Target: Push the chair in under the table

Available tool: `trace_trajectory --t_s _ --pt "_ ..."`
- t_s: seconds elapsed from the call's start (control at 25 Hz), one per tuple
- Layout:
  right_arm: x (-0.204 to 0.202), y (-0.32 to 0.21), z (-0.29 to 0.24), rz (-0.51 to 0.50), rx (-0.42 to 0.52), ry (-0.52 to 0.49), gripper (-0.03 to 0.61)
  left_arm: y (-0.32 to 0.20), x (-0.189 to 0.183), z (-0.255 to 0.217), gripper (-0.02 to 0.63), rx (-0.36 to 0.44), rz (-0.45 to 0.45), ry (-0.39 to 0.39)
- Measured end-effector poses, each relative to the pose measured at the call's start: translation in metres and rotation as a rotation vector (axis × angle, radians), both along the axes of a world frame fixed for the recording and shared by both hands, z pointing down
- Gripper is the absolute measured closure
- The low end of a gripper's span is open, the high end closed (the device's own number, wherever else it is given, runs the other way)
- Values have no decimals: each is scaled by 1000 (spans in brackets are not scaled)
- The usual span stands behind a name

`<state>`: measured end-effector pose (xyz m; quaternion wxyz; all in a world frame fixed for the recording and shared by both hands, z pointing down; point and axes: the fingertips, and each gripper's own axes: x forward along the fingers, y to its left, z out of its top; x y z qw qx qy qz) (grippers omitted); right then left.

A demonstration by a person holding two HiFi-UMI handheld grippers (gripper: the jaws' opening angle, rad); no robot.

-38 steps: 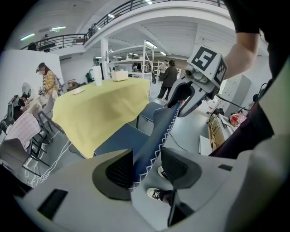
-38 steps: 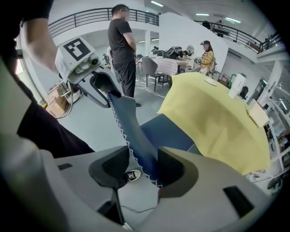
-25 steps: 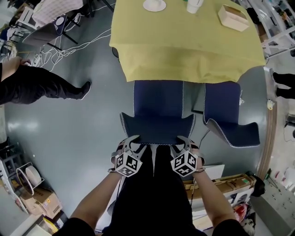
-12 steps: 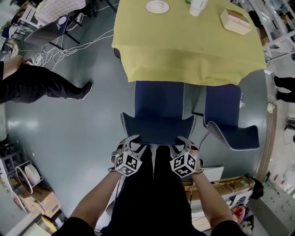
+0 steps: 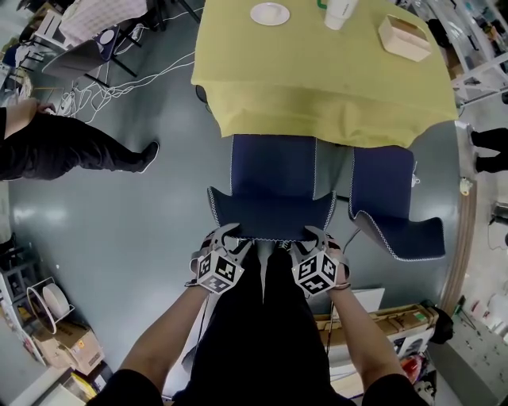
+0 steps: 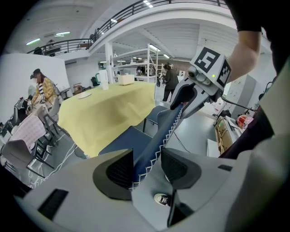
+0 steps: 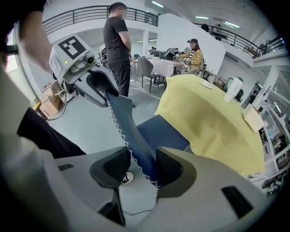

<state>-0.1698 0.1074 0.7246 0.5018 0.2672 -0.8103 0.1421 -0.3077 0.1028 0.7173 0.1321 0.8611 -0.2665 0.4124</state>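
A dark blue chair (image 5: 274, 170) with white zigzag stitching stands with its seat partly under the yellow-clothed table (image 5: 317, 79). Its backrest (image 5: 270, 218) faces me. My left gripper (image 5: 226, 238) is shut on the left part of the backrest's top edge, and my right gripper (image 5: 317, 238) is shut on the right part. In the left gripper view the backrest edge (image 6: 156, 140) runs between the pads of the left gripper (image 6: 147, 170). In the right gripper view the backrest edge (image 7: 131, 140) sits the same way in the right gripper (image 7: 142, 167).
A second blue chair (image 5: 385, 190) stands just to the right, angled outward. A plate (image 5: 270, 13), a cup (image 5: 337, 12) and a wooden box (image 5: 405, 36) are on the table. A person's leg (image 5: 71, 147) and cables (image 5: 119, 87) are at the left; boxes (image 5: 397, 317) at my right.
Both grippers and the chair have slid a little toward the table. The seat now reaches slightly further under the yellow cloth.
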Motion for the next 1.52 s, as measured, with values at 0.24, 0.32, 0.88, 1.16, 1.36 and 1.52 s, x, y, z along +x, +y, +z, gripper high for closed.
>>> trace_trajectory --t_s 0.24,0.32,0.88,1.16,1.36,1.52 --pt "5 -22 2 -4 -3 -2 400 -23 6 1 416 18 -6 0" --pt "7 -28 2 -8 -6 -4 400 -29 8 0 416 23 -6 1" --pt "17 -74 4 -21 8 -18 400 -72 17 4 416 54 -32 1" --pt "16 -89 0 -23 3 -21 400 -86 16 1 416 59 -39 1" --pt "13 -105 1 -26 14 -21 400 -102 14 1 416 66 -37 0" --pt "16 -118 1 -26 28 -20 400 -115 17 1 416 65 -28 -1"
